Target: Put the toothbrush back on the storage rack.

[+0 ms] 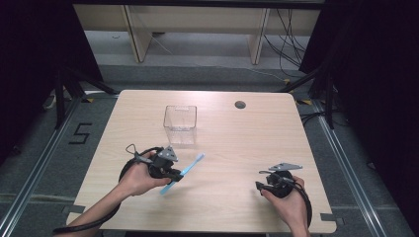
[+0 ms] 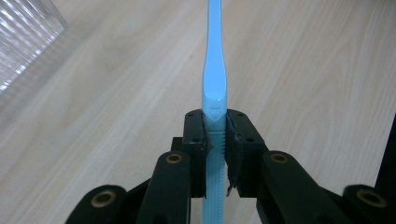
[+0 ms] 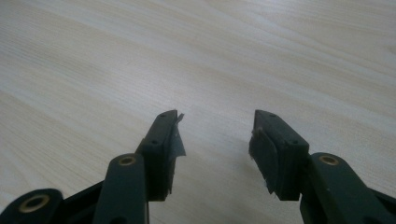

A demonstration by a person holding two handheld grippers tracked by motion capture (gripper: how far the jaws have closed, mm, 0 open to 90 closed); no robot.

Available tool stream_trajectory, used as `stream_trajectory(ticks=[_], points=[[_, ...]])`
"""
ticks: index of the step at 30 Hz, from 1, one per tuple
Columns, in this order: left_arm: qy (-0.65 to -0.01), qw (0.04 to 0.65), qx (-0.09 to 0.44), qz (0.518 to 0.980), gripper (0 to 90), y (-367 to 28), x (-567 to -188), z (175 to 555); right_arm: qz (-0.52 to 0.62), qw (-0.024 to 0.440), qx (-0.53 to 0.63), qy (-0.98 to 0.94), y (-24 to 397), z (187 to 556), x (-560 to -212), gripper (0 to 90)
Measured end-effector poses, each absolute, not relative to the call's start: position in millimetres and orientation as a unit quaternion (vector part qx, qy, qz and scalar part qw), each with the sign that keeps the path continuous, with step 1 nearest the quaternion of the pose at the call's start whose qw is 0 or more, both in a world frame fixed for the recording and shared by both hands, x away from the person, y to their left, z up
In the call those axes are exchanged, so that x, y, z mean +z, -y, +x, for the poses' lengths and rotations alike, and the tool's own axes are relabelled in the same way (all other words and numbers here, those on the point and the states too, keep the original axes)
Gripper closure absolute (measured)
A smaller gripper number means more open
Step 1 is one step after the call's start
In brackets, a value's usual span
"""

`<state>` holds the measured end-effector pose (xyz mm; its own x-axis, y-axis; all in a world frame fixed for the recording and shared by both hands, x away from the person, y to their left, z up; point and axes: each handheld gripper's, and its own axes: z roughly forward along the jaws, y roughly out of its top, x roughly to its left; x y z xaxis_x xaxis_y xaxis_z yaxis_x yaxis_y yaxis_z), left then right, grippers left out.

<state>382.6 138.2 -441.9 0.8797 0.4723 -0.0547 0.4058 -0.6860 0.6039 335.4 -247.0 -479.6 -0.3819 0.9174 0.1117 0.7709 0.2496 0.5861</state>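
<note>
We see the pale wood-grain counter (image 1: 237, 143) with rounded corners and a small round cable hole (image 1: 240, 104) near its far edge. On its far left-of-centre part stands the clear, square-walled plastic container (image 1: 180, 124), upright and open at the top; in the left gripper view its ribbed wall (image 2: 25, 35) shows at the upper left corner.

Nearer to us, the person's left hand (image 1: 137, 177) comes in from the bottom left and carries the left tongs (image 1: 174, 174), with a black cable looping behind them. These tongs are clenched on the light blue plastic toothbrush (image 1: 184, 172). In the left gripper view we see both pads (image 2: 205, 140) pressing the ribbed grip section of the toothbrush (image 2: 214, 88), its slim neck running straight away from the jaws over the counter (image 2: 116, 116). From above, the toothbrush lies slanted, its head end pointing toward the container and stopping just short of it, its other end sticking out below the tongs toward us.

At the near right, the person's right hand (image 1: 289, 200) holds the right tongs (image 1: 259, 185) low over the counter, well apart from the toothbrush. In the right gripper view these tongs (image 3: 215, 133) are released: the jaws stand spread with bare counter (image 3: 210, 56) between them and nothing in their grip.
</note>
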Motion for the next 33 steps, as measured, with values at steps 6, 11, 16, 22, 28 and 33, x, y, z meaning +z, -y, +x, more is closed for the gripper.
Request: stream_trajectory(ticks=[6,11,16,22,28,33], points=[[-0.269,0.386,0.064,0.88,78.1,-144,-444,380,0.536,0.138,0.291,-0.78,246,336,-482,51.8],[-0.283,0.435,0.085,0.85,78.2,-152,-444,379,0.53,0.14,0.299,-0.782,244,336,-483,51.8],[-0.297,0.479,0.097,0.82,78.2,-159,-444,379,0.523,0.146,0.308,-0.781,242,335,-486,51.8],[-0.298,0.517,0.096,0.797,78.2,-166,-448,382,0.51,0.156,0.317,-0.784,242,336,-489,51.7],[-0.302,0.549,0.117,0.771,78.2,-172,-454,386,0.487,0.181,0.346,-0.781,239,337,-494,51.4],[-0.3,0.572,0.139,0.751,78.2,-175,-452,389,0.476,0.193,0.364,-0.777,237,336,-499,49.8]])
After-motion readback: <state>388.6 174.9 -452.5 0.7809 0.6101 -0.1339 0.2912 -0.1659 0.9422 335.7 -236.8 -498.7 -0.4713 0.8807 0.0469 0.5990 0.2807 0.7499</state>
